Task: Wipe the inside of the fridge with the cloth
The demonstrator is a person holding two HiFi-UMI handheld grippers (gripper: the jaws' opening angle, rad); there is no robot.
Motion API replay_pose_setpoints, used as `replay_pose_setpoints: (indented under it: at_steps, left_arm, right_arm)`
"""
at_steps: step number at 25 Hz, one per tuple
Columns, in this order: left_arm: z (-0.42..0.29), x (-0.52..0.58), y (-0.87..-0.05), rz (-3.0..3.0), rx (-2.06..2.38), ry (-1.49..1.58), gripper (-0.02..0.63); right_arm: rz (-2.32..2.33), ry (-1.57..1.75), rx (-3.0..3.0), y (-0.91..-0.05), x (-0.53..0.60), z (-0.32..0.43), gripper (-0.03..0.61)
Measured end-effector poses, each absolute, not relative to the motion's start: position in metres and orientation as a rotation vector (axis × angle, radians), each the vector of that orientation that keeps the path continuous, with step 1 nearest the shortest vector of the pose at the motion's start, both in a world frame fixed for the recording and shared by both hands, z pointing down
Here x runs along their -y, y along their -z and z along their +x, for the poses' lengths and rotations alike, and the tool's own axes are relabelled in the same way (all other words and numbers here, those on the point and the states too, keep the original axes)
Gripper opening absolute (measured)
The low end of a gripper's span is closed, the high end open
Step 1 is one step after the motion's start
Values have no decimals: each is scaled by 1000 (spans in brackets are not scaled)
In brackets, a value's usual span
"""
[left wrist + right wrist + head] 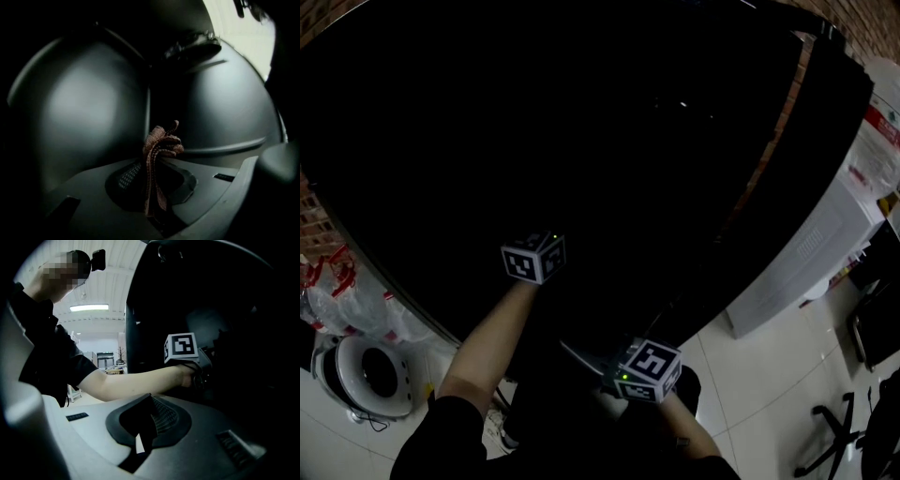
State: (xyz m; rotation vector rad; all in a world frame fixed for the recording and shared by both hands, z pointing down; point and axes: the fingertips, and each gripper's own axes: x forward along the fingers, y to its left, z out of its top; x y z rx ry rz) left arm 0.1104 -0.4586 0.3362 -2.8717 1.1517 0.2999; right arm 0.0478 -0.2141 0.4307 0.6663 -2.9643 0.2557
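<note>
A brown cloth [158,149] sticks up crumpled from my left gripper [151,180], whose jaws are shut on it. It hangs in front of the fridge's dim grey inner walls [84,103], not touching them as far as I can tell. In the head view the fridge [609,141] is a black mass, and the left marker cube [534,256] reaches into it on a bare forearm. My right gripper [147,420] is shut and holds nothing. Its marker cube [649,369] sits lower, near the person's body. In the right gripper view the left cube [182,347] shows.
A white cabinet [806,253] stands to the right of the fridge. On the tiled floor at left sit a round white appliance [370,375] and plastic bags [337,291]. An office chair base [839,436] is at lower right. Brick wall lies behind.
</note>
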Motion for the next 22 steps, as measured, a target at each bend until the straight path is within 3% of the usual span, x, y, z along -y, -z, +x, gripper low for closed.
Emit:
replay_pose_setpoints:
  at_steps: [7,14,22]
  left_arm:
    - [118,363,-340,-3030,-661,-377,49]
    - [139,270,-370,-2963,-240,-37,48]
    - [145,246,-384,-2905,-213,99,48]
  right_arm:
    - [649,-238,2960,-421,186,48,4]
    - [664,-196,2972,-409,156,53,3]
    - [645,-166,2964,-410,137,48,5]
